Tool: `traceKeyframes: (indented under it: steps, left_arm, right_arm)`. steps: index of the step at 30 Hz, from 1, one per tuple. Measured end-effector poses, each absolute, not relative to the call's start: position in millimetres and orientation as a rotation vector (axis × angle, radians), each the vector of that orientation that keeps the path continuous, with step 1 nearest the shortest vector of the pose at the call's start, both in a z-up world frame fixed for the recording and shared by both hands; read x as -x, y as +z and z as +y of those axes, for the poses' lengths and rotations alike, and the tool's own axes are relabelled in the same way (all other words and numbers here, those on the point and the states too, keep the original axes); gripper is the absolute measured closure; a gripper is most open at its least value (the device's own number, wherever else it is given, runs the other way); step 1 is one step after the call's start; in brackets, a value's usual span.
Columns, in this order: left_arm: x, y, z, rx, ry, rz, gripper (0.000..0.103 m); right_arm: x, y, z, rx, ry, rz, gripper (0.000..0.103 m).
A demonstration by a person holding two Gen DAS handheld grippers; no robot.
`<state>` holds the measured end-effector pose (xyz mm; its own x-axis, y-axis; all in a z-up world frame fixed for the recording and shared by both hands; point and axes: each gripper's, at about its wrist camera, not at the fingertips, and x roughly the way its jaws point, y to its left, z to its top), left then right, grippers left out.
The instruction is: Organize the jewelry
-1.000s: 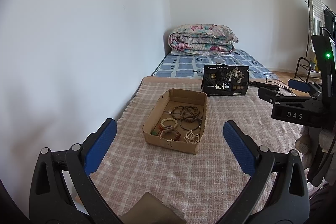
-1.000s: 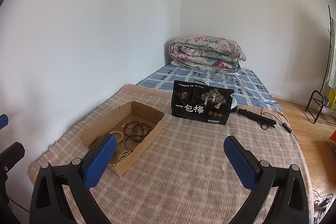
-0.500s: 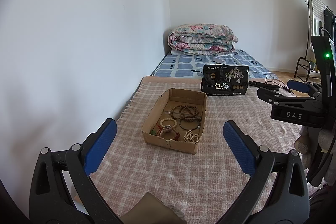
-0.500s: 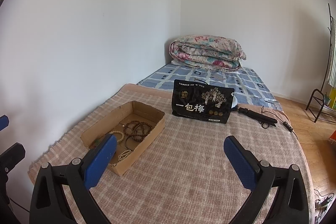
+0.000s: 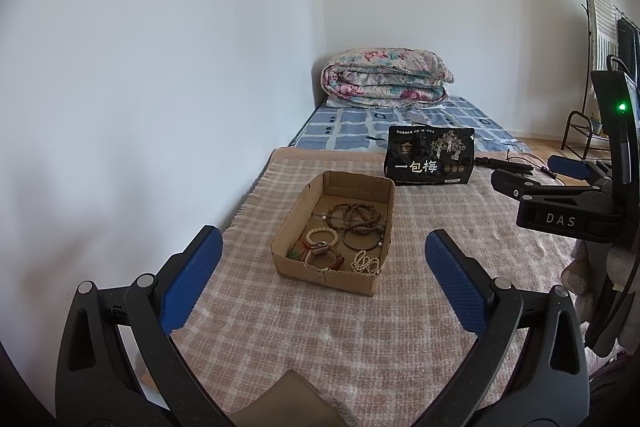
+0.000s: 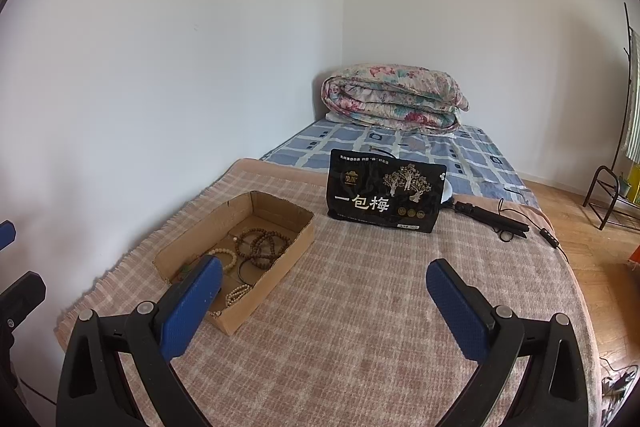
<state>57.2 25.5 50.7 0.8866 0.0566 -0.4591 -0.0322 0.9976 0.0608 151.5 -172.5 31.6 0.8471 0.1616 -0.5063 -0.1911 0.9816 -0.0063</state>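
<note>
An open cardboard box [image 5: 362, 183] [image 6: 280, 213] lies on a pink checked blanket. Inside it are several bead bracelets: dark brown ones [image 5: 354, 217] [image 6: 260, 245], a cream one [image 5: 322, 235], small pale beads [image 5: 366, 262] [image 6: 238, 293] and a black ring [image 5: 360, 239]. My left gripper [image 5: 322, 281] hovers open in front of the box, nothing between its blue pads. My right gripper [image 6: 322, 309] is open too, to the right of the box and empty; its body shows at the right edge of the left wrist view [image 5: 560, 203].
A black snack bag [image 5: 430, 155] [image 6: 384, 197] stands behind the box. A black hair iron with cable [image 6: 494, 221] lies to its right. A folded floral quilt [image 6: 394, 99] rests on the blue mattress by the wall. White wall runs along the left; a metal rack [image 6: 612, 187] stands far right.
Both grippers have drifted very slightly; the box sits a touch further left in the left wrist view. Nothing was picked up or let go.
</note>
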Motion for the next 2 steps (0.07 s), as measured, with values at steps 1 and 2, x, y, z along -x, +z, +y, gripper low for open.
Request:
traceKeyframes:
  steps: [1,2]
  left_arm:
    - [-57.7,51.4,25.5,-0.05,0.049,0.479,0.0]
    - [-58.0,51.8,25.8,-0.045,0.05,0.481,0.0]
  right_arm:
    - [-151.8,31.7,-172.9,0.057,0.186,0.528,0.0]
    - [-151.5,31.6,-172.6,0.055,0.186,0.528,0.0]
